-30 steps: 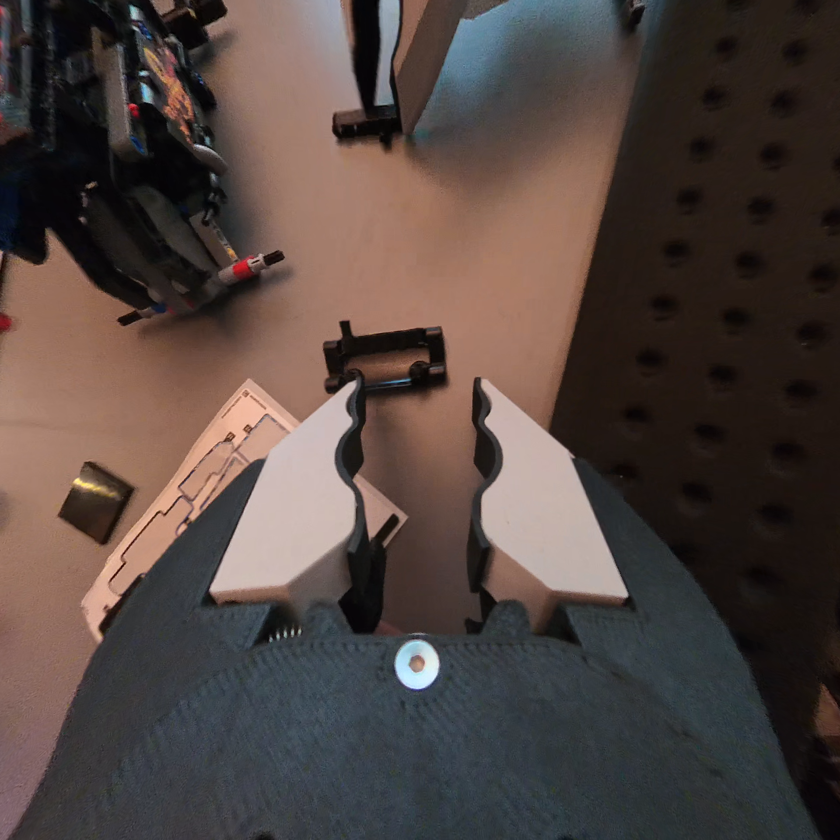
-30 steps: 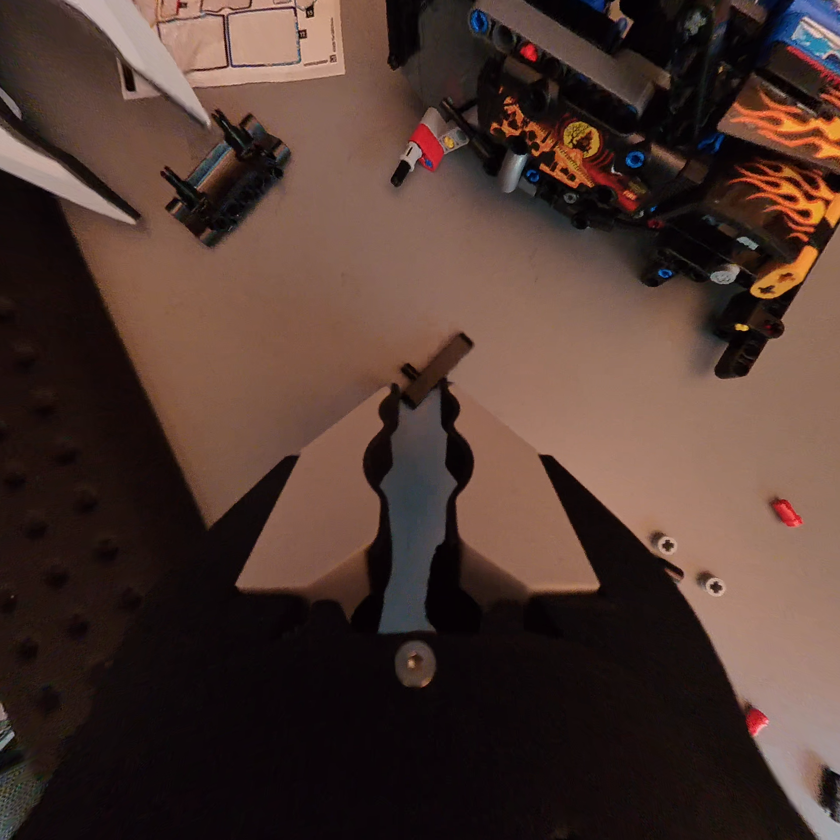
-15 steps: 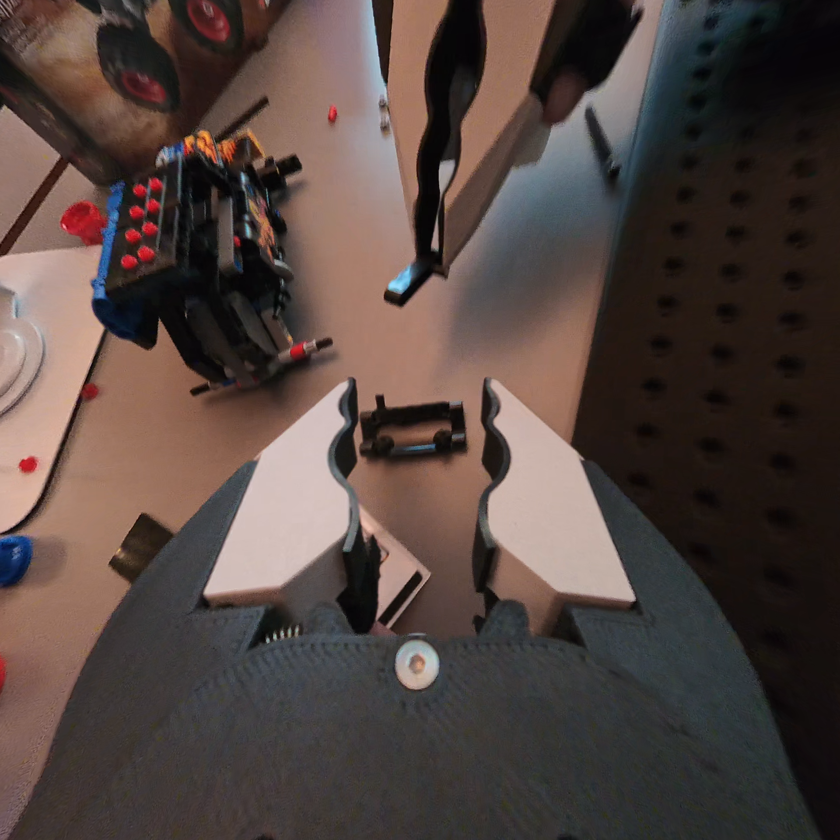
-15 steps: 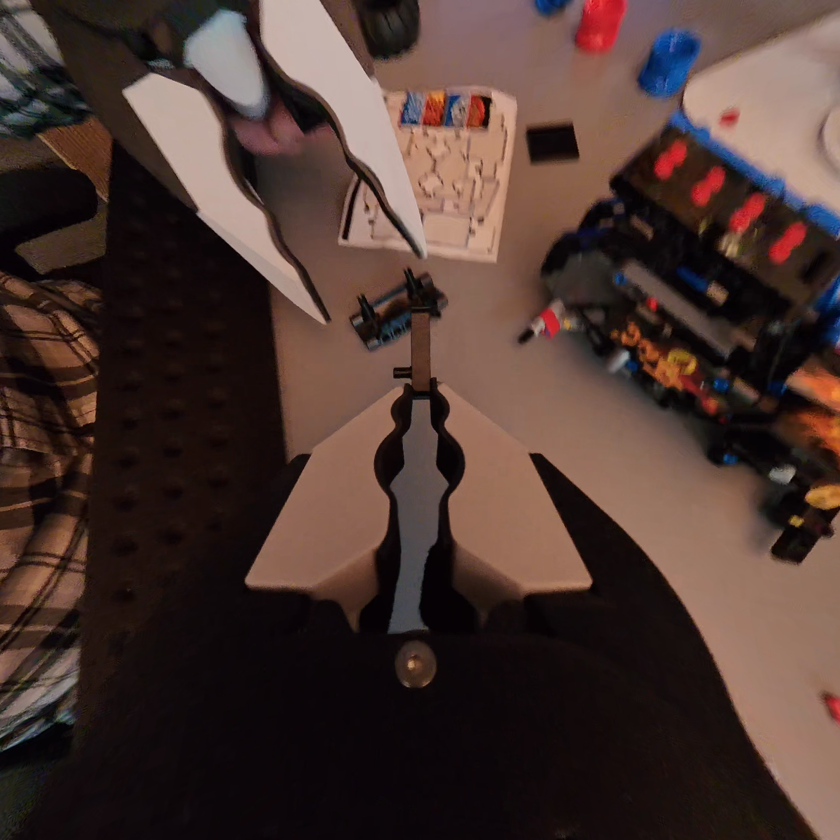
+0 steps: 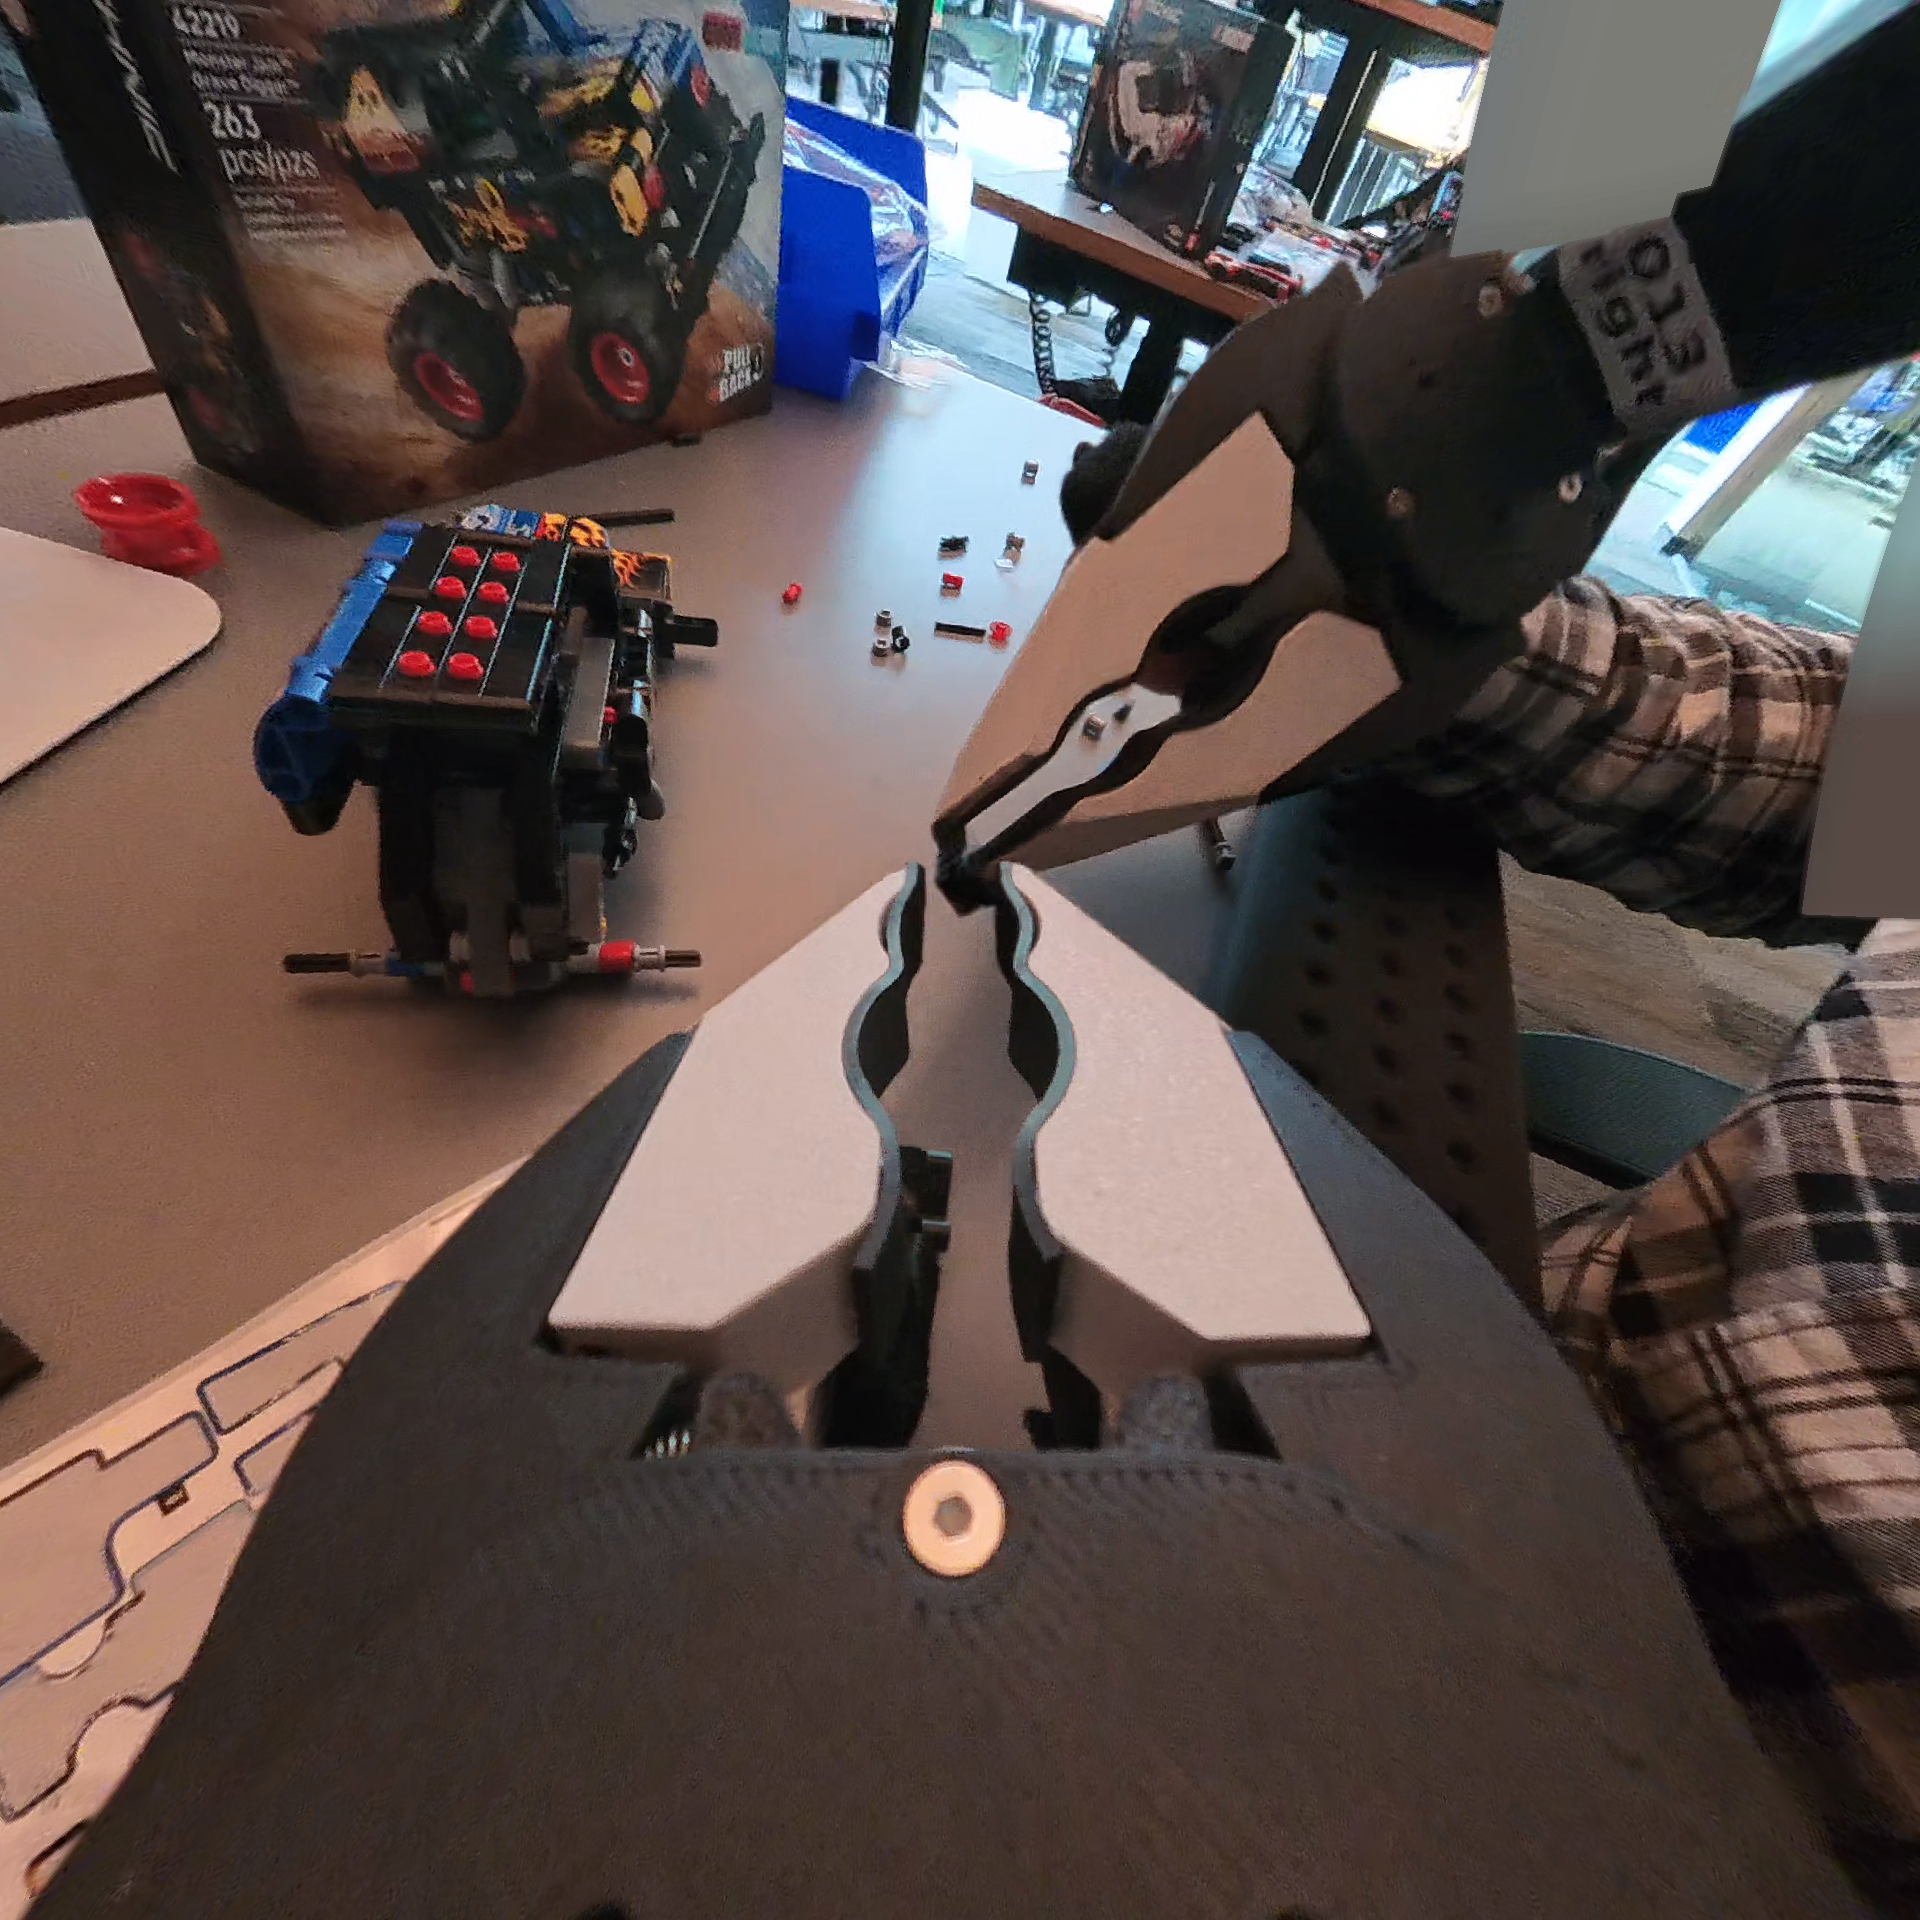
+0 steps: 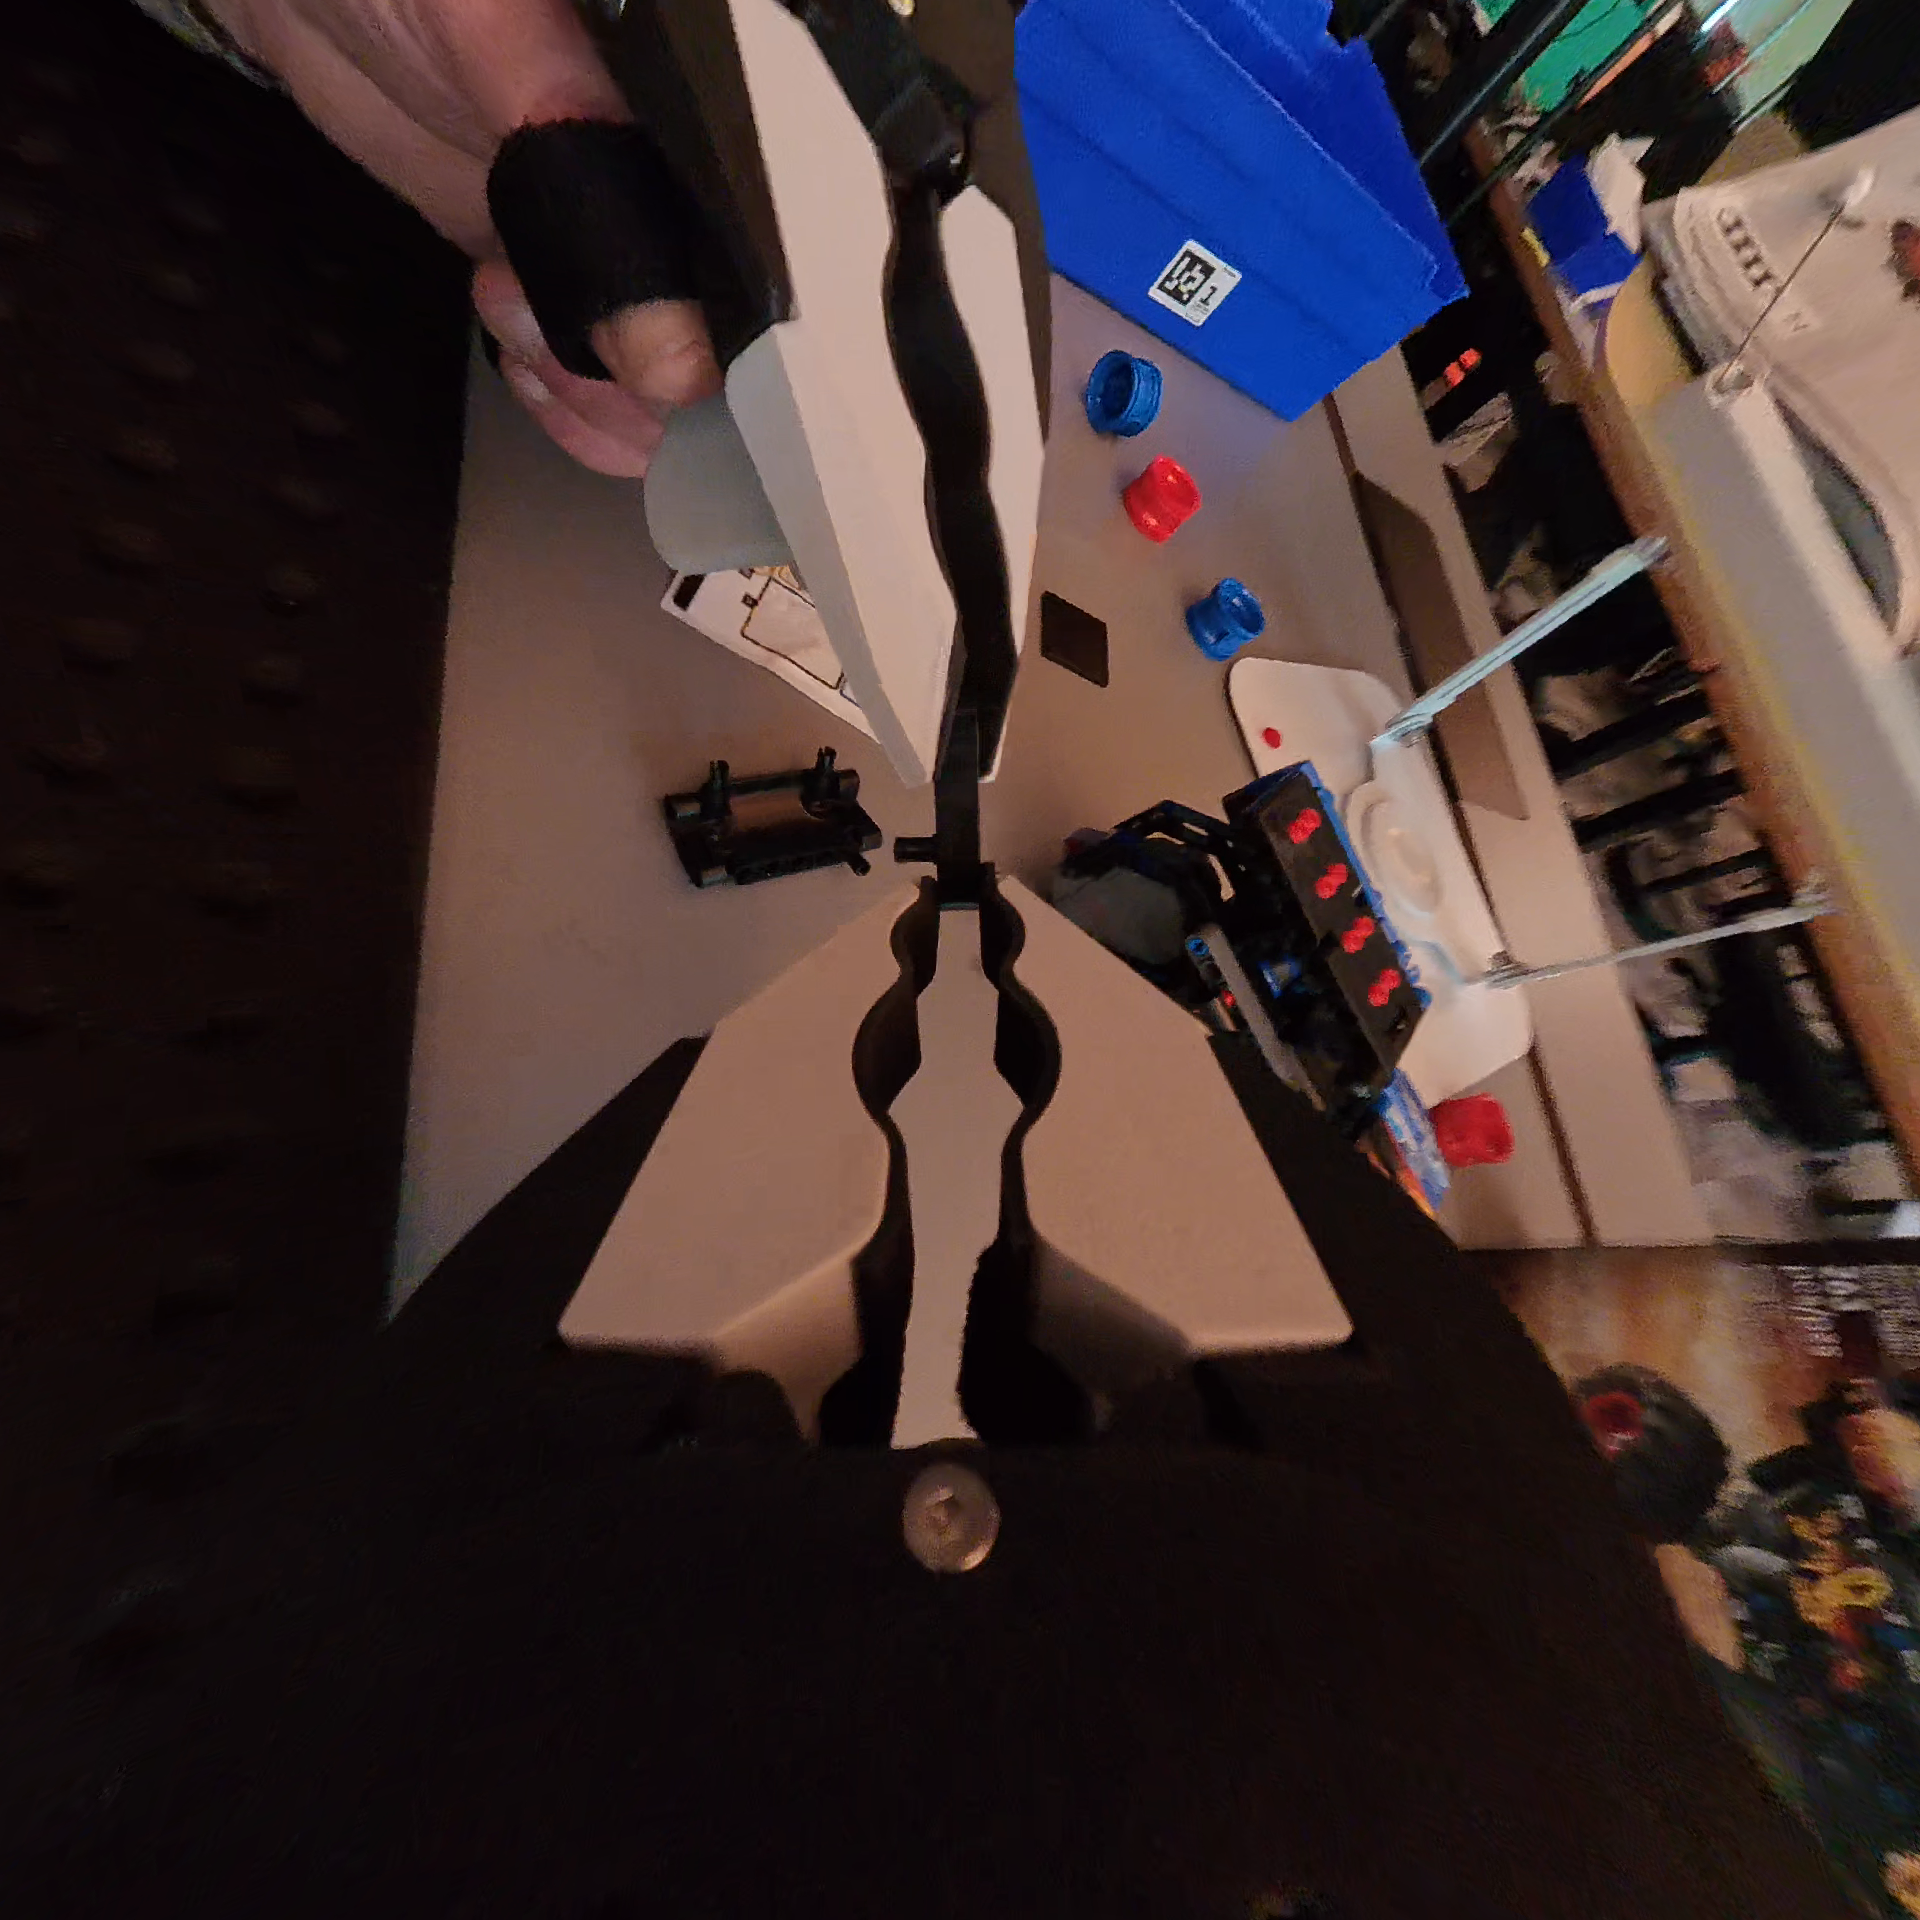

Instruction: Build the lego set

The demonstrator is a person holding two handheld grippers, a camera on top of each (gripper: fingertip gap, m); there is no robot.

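Note:
My right gripper point(image 6: 956, 899) is shut on one end of a thin black beam point(image 6: 958, 821) and holds it above the table. My left gripper point(image 5: 958, 883) has its fingers drawn in on the beam's other end point(image 5: 961, 883), tip to tip with the right gripper point(image 5: 951, 844). In the right wrist view the left gripper point(image 6: 961, 764) comes down from the top. The part-built truck model point(image 5: 468, 748) lies on the table to the left and also shows in the right wrist view point(image 6: 1309, 935). A black frame piece point(image 6: 769, 826) lies on the table below the grippers.
The set's box point(image 5: 416, 239) stands at the back with a blue bin point(image 5: 842, 281) beside it. Small loose parts point(image 5: 935, 613), red and blue wheel hubs point(image 6: 1158, 499), a sticker sheet point(image 5: 104, 1558) and a white tray point(image 5: 83, 634) lie around. A dark perforated chair point(image 5: 1371, 987) borders the table. Only a small space, under 4 cm, lies between the two pairs of fingers.
Both grippers have lifted and tilted up from the table. My left gripper has left the black frame piece on the table and closed in on the beam that the right gripper brought over.

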